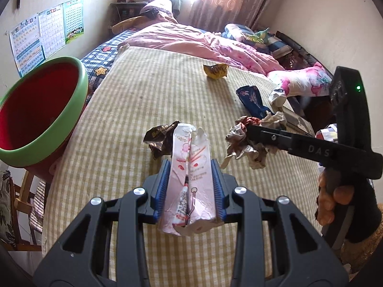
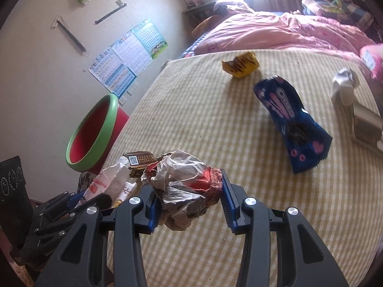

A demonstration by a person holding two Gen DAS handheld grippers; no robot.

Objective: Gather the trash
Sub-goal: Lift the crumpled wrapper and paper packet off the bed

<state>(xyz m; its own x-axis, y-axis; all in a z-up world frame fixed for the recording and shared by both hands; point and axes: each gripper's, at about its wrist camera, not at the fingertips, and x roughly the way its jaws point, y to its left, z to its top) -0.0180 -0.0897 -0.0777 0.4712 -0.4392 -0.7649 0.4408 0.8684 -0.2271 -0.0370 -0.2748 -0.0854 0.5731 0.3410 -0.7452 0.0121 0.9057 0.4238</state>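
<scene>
My left gripper is shut on a crushed pink snack box, held above the checked bedsheet. My right gripper is shut on a crumpled red and silver wrapper; that wrapper also shows in the left wrist view. A brown wrapper lies just beyond the pink box. A blue cookie bag and a yellow wrapper lie farther out on the bed. The red bin with a green rim stands at the left edge of the bed.
A pink quilt covers the far half of the bed. A floral pillow, white crumpled paper and a small box sit at the right. Posters hang on the left wall.
</scene>
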